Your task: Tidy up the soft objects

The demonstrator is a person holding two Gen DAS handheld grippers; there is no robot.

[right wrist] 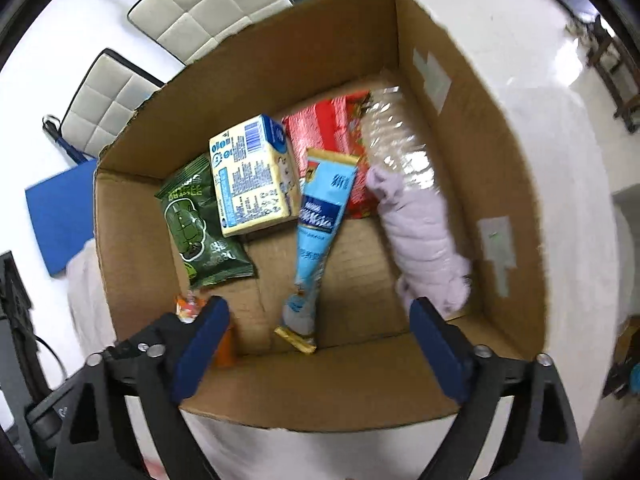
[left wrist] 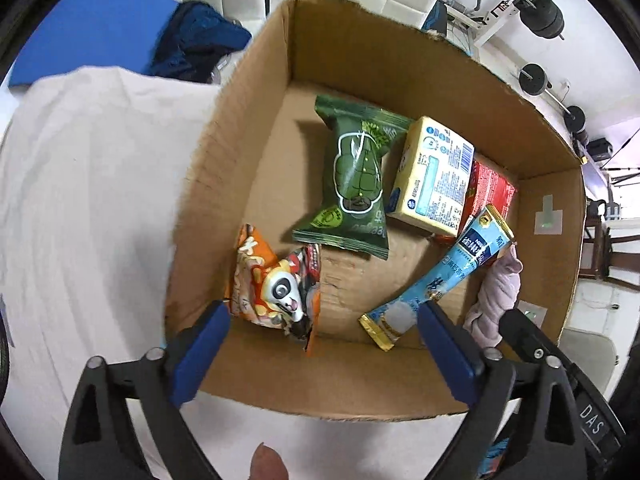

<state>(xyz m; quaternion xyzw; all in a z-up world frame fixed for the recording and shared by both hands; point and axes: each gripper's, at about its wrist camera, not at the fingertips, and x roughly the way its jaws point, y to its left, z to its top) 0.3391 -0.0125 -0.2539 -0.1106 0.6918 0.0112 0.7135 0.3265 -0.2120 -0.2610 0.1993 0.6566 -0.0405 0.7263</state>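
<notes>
An open cardboard box (left wrist: 360, 60) (right wrist: 472, 152) holds a green snack bag (left wrist: 352, 176) (right wrist: 200, 220), a yellow carton (left wrist: 432, 176) (right wrist: 252, 176), a red packet (left wrist: 490, 192) (right wrist: 328, 128), a light-blue stick pack (left wrist: 436, 280) (right wrist: 320, 220), an orange panda snack bag (left wrist: 276, 284) and a rolled lilac cloth (left wrist: 498, 292) (right wrist: 420, 240). A clear plastic bottle (right wrist: 396, 132) lies beside the cloth. My left gripper (left wrist: 324, 320) is open and empty above the box's near side. My right gripper (right wrist: 320, 316) is open and empty above the box, its right finger close to the cloth.
The box stands on a surface covered with a pale cloth (left wrist: 80, 200). A blue mat (left wrist: 92, 28) (right wrist: 60, 212) and dark blue fabric (left wrist: 196, 40) lie behind it. White padded chairs (right wrist: 208, 4) stand beyond. Weights (left wrist: 542, 16) are at the far right.
</notes>
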